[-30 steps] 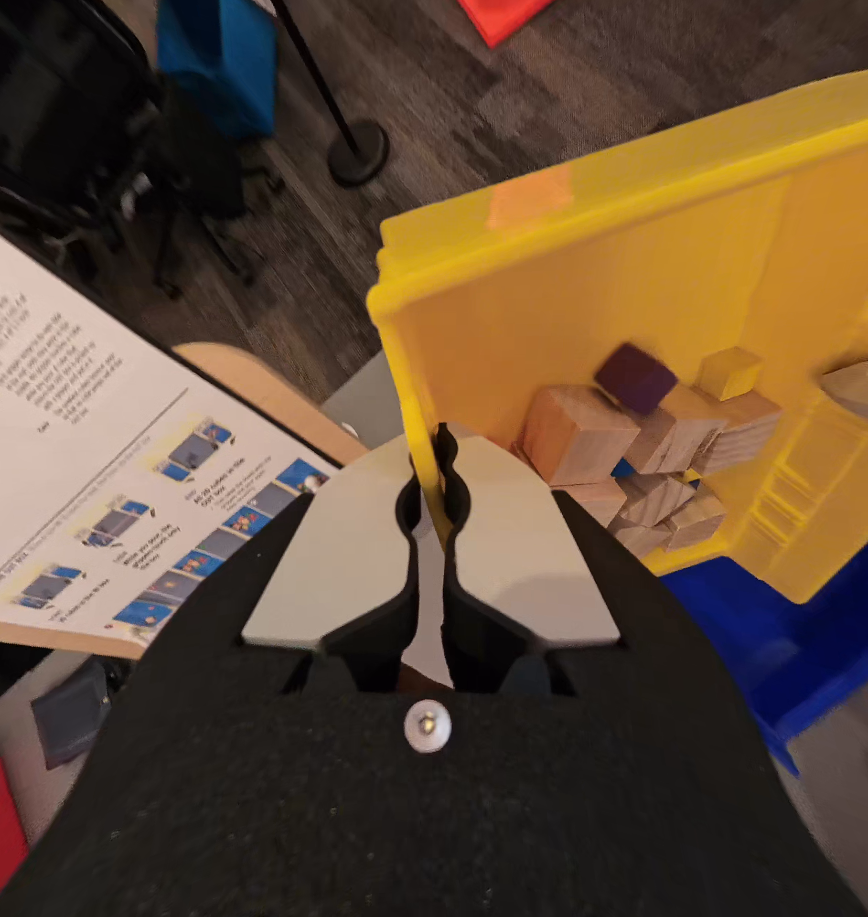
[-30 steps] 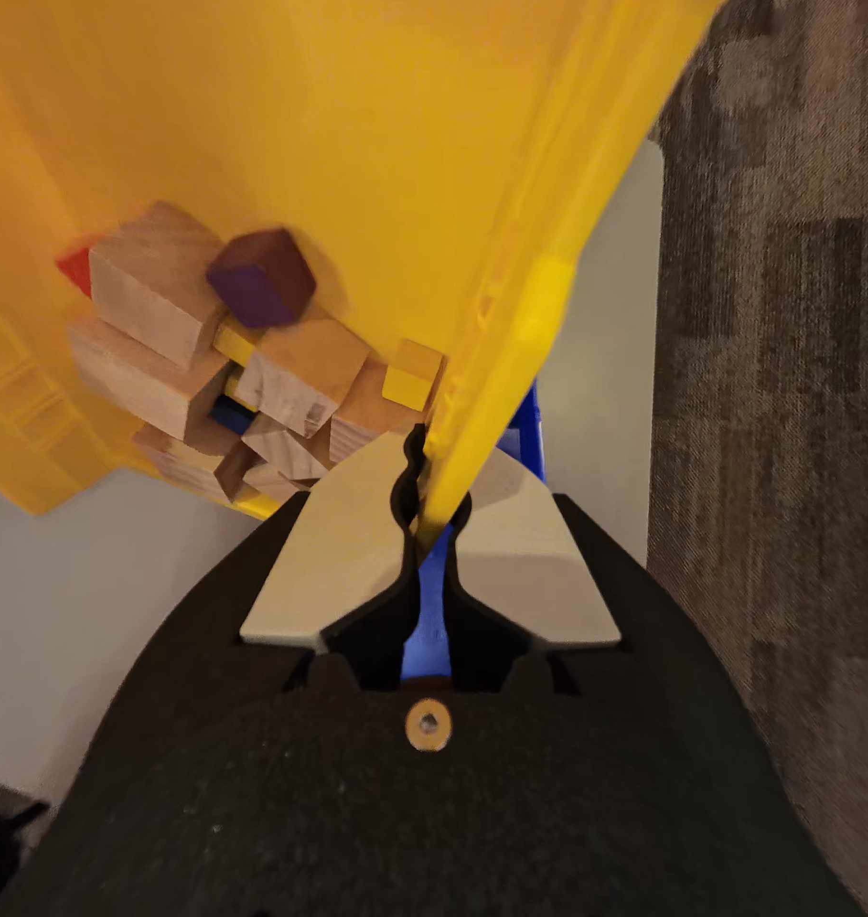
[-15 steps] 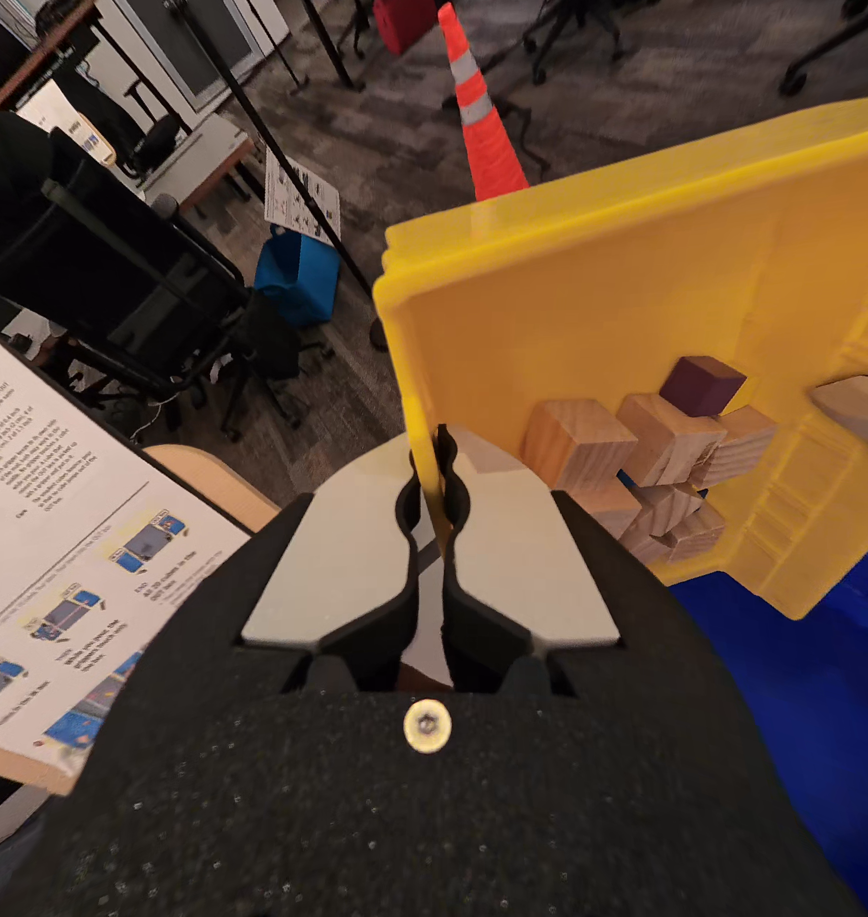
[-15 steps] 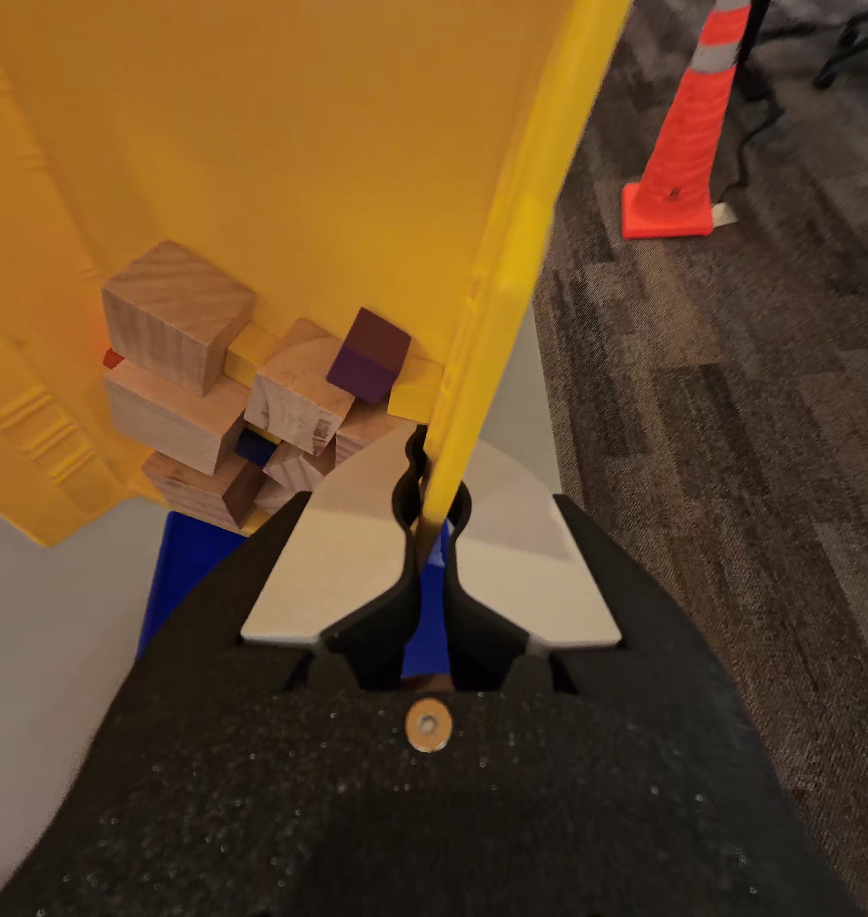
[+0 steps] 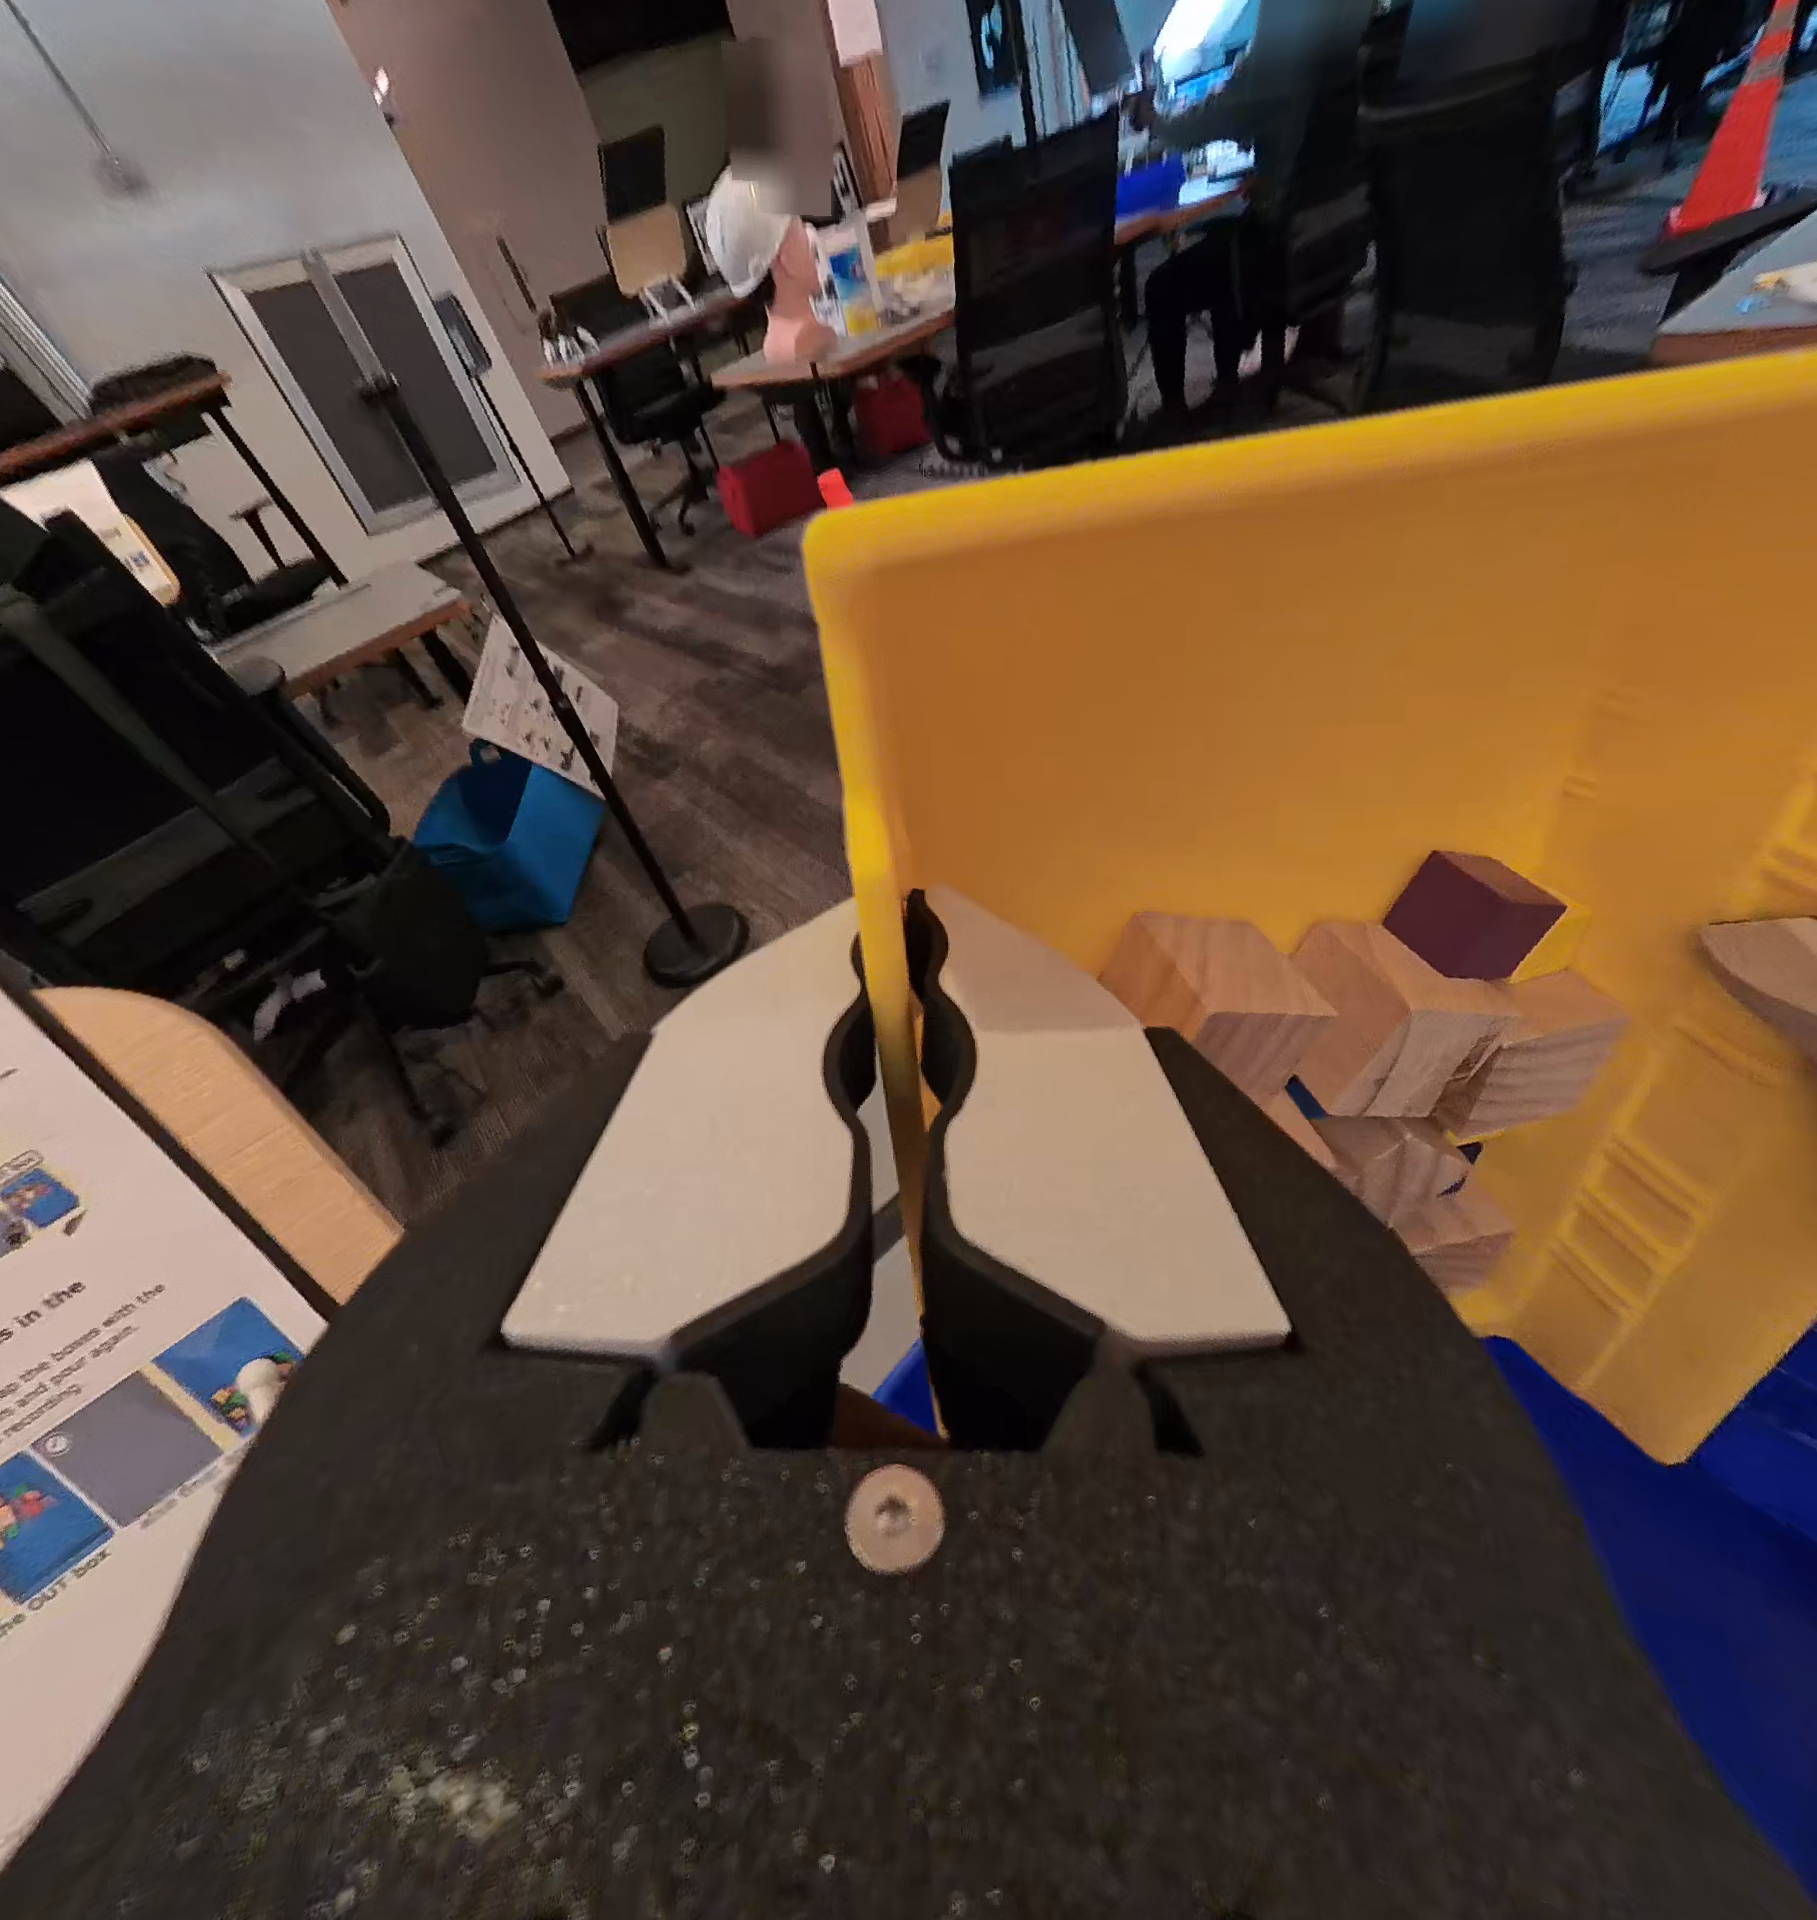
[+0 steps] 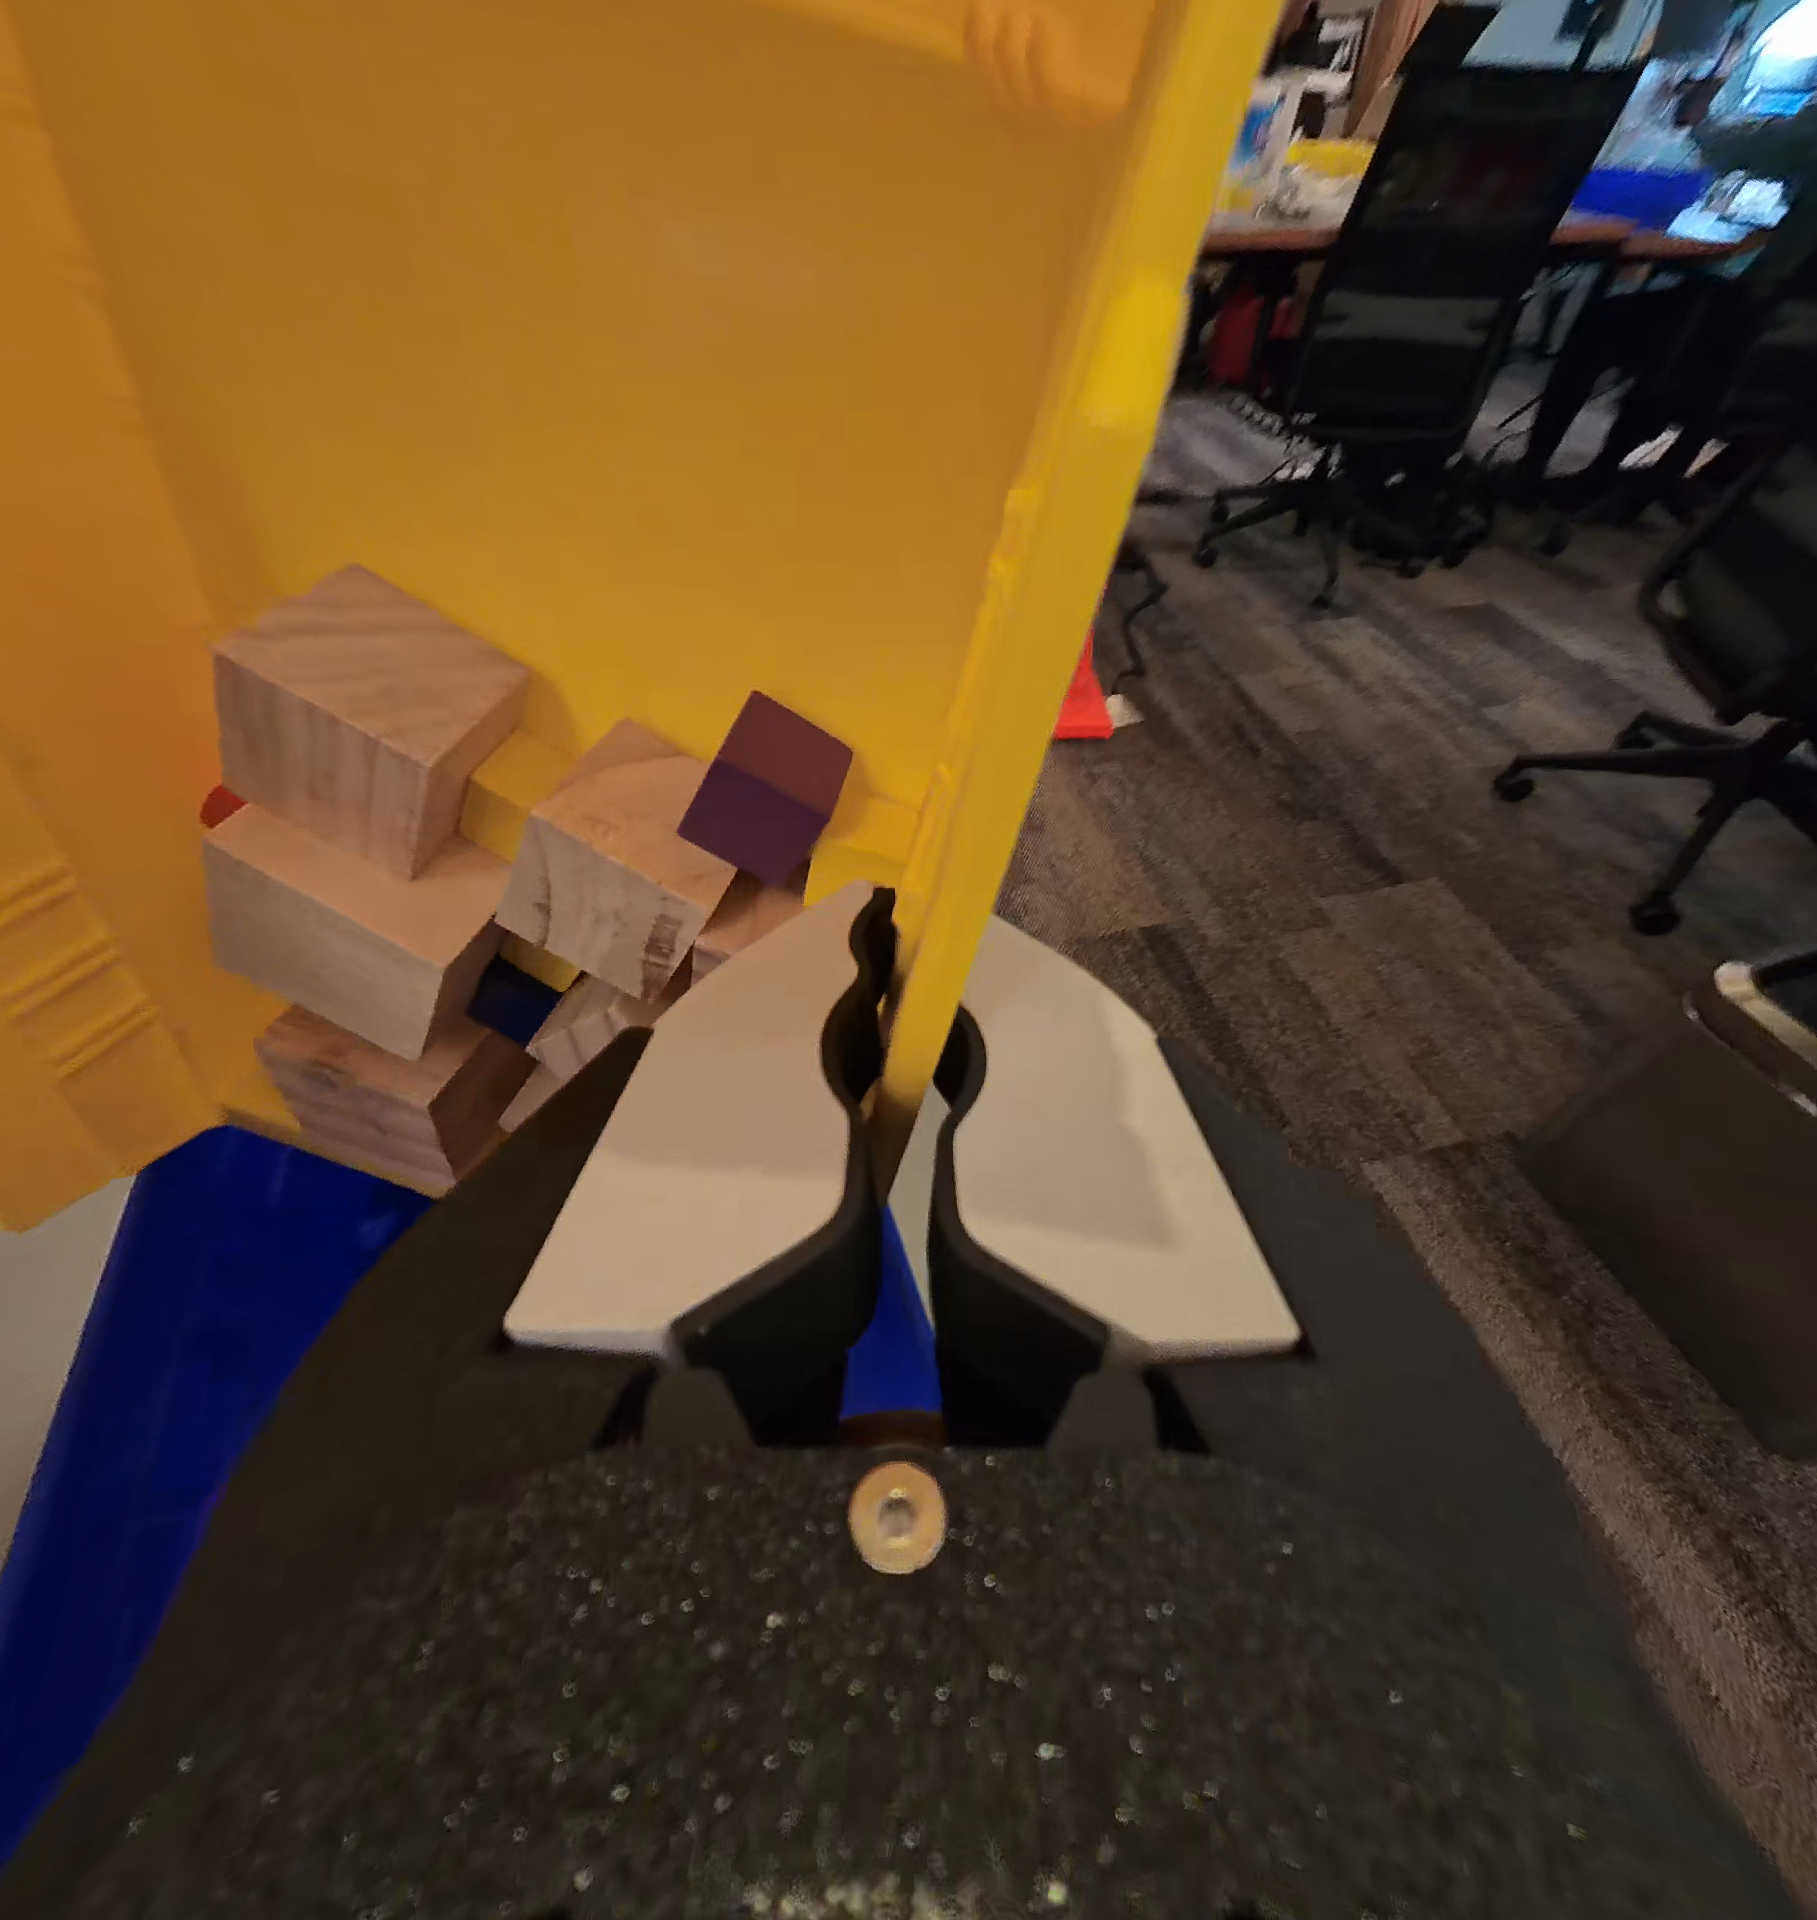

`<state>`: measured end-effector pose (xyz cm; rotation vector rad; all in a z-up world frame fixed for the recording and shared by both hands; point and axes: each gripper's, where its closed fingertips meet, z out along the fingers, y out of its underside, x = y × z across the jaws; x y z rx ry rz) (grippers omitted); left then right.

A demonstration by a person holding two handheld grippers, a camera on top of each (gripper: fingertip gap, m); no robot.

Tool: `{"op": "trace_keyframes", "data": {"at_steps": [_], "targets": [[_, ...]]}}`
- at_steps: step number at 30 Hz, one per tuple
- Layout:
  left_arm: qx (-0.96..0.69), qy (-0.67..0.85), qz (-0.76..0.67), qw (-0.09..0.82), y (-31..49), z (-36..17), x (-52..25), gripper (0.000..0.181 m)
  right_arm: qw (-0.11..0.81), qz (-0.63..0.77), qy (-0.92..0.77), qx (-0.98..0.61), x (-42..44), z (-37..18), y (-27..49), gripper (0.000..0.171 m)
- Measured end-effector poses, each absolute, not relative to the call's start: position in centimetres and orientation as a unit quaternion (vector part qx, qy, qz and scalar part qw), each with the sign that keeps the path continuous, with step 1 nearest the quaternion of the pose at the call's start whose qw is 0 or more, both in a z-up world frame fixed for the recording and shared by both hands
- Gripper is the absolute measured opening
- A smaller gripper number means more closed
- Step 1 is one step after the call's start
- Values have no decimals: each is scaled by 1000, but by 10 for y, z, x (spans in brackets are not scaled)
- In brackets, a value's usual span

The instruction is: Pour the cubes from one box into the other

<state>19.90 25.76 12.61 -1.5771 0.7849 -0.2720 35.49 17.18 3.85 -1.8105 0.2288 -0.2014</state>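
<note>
The left gripper is clenched on the left side wall of the yellow box, one finger inside and one outside the thin plastic edge. The right gripper is clamped the same way on the opposite side wall, and its pale finger shows at the far right of the left wrist view. So each claw holds one side, neither nearer than the other, and the box hangs between them tipped steeply, its floor nearly upright and its open front pointing down.

From the claws outward and down lie the cubes: plain wooden ones heaped at the low front lip, with a purple cube on top and bits of yellow, dark blue and red ones wedged among them. They are still inside the yellow box, piled against the lip (jammed there, as far as I can judge, not yet falling).

Directly below that lip sits the blue box, its inside showing under both grippers. That is the relation the pour turns on: the heap lies above the blue box's opening, so a steeper tip or a shake should drop the cubes in; a sideways drift could spill some onto the grey table.

As for writing, an instruction sheet with small pictures and printed lines lies at the left; I leave its words out. No brand shows on either box.
</note>
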Motion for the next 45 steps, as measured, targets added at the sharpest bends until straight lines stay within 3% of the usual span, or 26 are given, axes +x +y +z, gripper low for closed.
{"op": "trace_keyframes", "data": {"at_steps": [10,26,45], "targets": [[-654,267,-133,695,255,135,174,3,663,-123,22,-738,350,68,194,4],[-607,255,-121,743,241,138,177,3,711,-117,39,-692,353,65,186,4],[-620,216,-137,742,241,137,150,3,709,-91,1,-699,336,89,193,5]]}}
